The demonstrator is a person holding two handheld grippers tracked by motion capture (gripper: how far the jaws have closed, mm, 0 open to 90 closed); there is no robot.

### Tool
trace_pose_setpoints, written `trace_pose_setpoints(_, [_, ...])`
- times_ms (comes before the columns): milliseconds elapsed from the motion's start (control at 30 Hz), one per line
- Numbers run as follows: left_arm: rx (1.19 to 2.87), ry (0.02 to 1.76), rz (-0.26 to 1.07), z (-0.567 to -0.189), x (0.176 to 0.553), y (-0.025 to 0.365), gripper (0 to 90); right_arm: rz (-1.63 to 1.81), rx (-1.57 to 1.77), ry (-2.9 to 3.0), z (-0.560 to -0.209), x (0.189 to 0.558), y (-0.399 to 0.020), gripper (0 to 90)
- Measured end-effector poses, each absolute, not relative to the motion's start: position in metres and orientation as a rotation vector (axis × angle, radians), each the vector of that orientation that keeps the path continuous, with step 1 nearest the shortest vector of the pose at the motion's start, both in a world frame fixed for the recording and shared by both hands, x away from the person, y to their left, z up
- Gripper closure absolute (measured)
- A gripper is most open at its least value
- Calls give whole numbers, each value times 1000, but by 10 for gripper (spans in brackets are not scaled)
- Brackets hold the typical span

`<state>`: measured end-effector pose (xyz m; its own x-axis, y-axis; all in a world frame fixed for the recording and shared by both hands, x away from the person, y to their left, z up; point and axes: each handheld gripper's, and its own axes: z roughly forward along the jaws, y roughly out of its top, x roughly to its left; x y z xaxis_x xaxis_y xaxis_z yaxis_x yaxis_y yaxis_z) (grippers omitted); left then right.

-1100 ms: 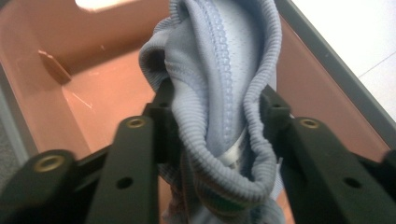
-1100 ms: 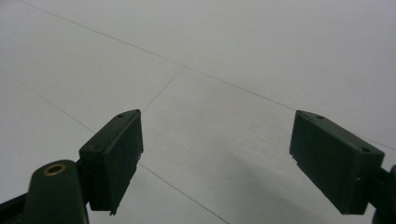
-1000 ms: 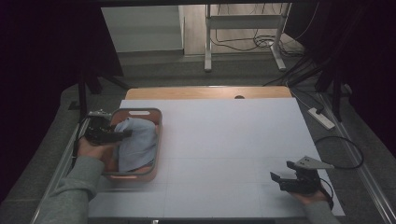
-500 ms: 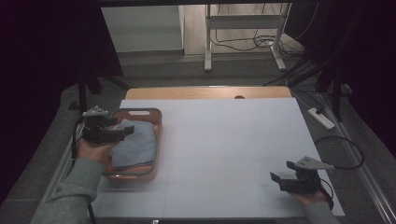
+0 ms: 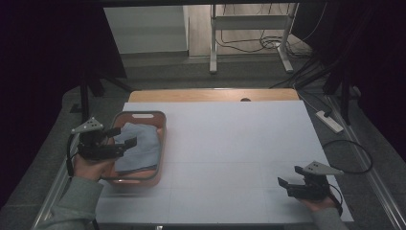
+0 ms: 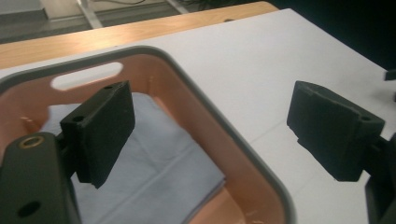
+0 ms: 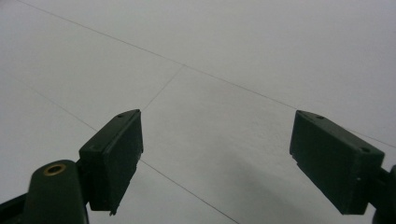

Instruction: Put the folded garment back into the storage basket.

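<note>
White table [image 5: 230, 143]: left tool [image 5: 125, 136], jaws just spread empty, has lifted off cloth [image 5: 141, 146].

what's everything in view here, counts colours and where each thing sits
orange plastic bin with a grey rim: 1, orange and grey, left side of the table
folded light blue cloth: 1, light blue, lying flat inside the bin
white table cover: 1, white, over most of the tabletop
wooden table edge: 1, light brown, bare strip along the far side
white power strip: 1, white, on the floor right of the table
white metal stand: 1, white, on the floor beyond the table
left gripper: 1, black, over the bin's left part, jaws just opened, nothing between them
right gripper: 1, black, near right of the table, jaws open over bare cover
grey sleeves: 2, grey, bottom corners
</note>
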<state>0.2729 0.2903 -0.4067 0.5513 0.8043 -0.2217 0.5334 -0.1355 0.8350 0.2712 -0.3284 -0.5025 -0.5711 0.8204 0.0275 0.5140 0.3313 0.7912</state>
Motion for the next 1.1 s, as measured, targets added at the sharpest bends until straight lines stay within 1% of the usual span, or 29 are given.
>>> trace_pose_setpoints(333, [1788,1020,324,-411,253,271,149,1114,1184,2222,-502,271,-329,181])
trace_pose_setpoints(767, [1845,932,275,-442,241,229,149,1128,1177,2215,-501,271,-330,181])
trace_pose_setpoints(1100, [1860,911,250,-461,238,216,149,1141,1167,2208,-500,270,-330,181])
